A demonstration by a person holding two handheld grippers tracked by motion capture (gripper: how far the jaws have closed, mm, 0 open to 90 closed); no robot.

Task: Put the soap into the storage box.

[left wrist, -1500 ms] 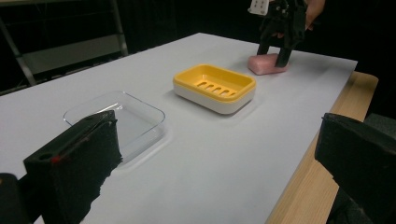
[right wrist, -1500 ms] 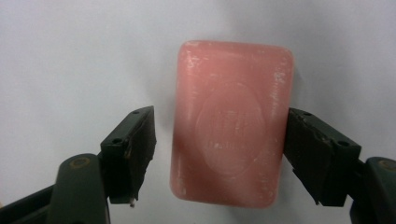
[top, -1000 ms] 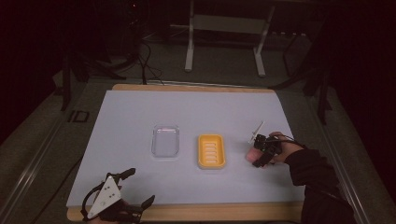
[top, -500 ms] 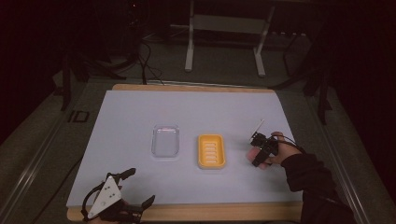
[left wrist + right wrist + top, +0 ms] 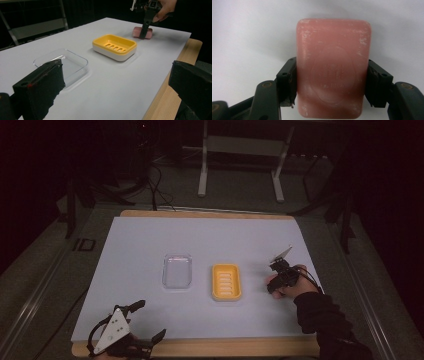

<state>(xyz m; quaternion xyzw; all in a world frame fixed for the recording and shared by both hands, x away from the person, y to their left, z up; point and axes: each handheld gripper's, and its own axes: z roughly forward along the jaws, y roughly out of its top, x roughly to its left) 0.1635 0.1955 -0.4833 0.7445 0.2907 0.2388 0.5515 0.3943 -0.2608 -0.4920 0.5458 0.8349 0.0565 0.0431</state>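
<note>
A pink soap bar [image 5: 333,67] lies flat on the white table cover. My right gripper [image 5: 332,83] is shut on it, one jaw pressed against each long side. The left gripper view shows the soap bar [image 5: 143,32] on the table beyond the dish, with a hand and that gripper above it. In the high view my right gripper [image 5: 276,281] points down just right of the yellow soap dish [image 5: 226,281]. A clear plastic tray [image 5: 177,271] sits left of the dish. My left gripper [image 5: 147,321] rests open at the table's near-left edge, holding nothing.
The white cover [image 5: 150,240] spreads over a wooden tabletop whose edge [image 5: 225,347] shows at the near side. Metal stand legs [image 5: 202,175] and cables stand on the dark floor beyond the table.
The right hand and its gripper have shifted slightly at the table's right side. The left gripper has not moved.
</note>
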